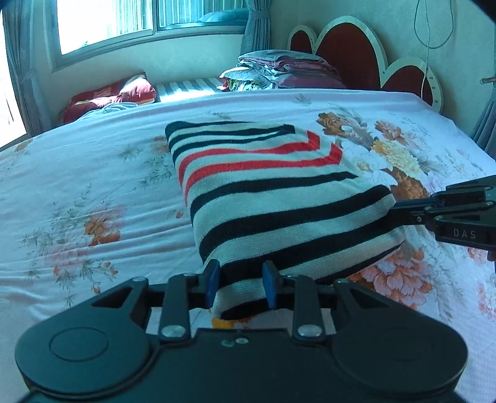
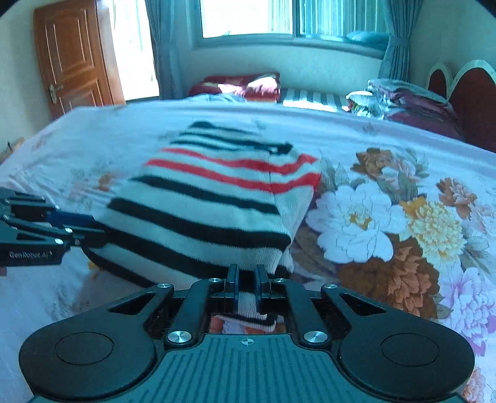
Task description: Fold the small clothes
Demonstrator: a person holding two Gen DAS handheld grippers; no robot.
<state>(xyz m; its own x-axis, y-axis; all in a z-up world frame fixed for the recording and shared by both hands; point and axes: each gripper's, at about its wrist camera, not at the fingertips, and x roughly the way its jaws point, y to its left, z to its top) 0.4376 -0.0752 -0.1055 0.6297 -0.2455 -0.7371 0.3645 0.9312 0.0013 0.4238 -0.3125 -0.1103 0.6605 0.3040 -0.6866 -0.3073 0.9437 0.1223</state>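
A white knit sweater with black and red stripes lies partly folded on the floral bed sheet. My left gripper is shut on its near hem, lifted a little off the bed. My right gripper is shut on the sweater at another point of the near edge, also raised. The right gripper shows in the left wrist view at the sweater's right corner. The left gripper shows in the right wrist view at the sweater's left corner.
A stack of folded bedding and a red pillow sit at the far side by the red headboard. A window and a wooden door are behind. The sheet spreads wide around the sweater.
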